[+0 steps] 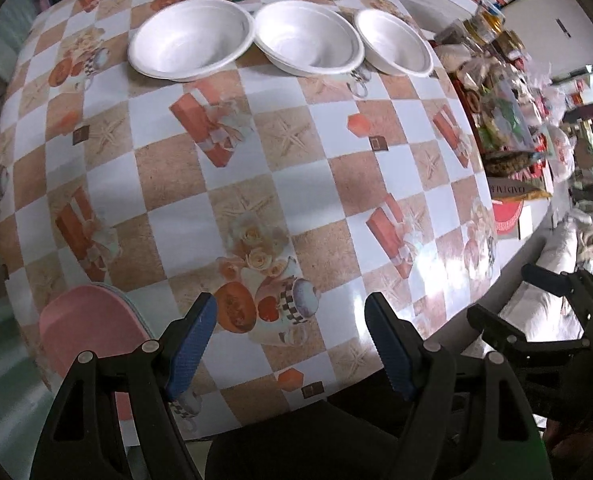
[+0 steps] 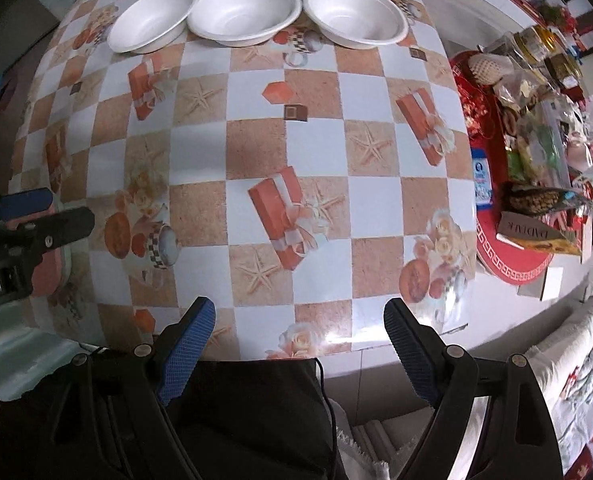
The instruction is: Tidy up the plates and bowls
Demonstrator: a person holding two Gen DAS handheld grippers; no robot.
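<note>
Grippers both point steeply down near the table's (image 2: pixel 376 200) front edge: my left gripper (image 1: pixel 290 344) and right gripper (image 2: pixel 299 346) gape wide, empty; three white bowls (image 2: pixel 244 12) line its far edge.

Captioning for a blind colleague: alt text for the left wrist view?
Three white bowls sit in a row at the far side of a checkered table. The open, empty left gripper hovers near a pink plate at the near edge.
</note>
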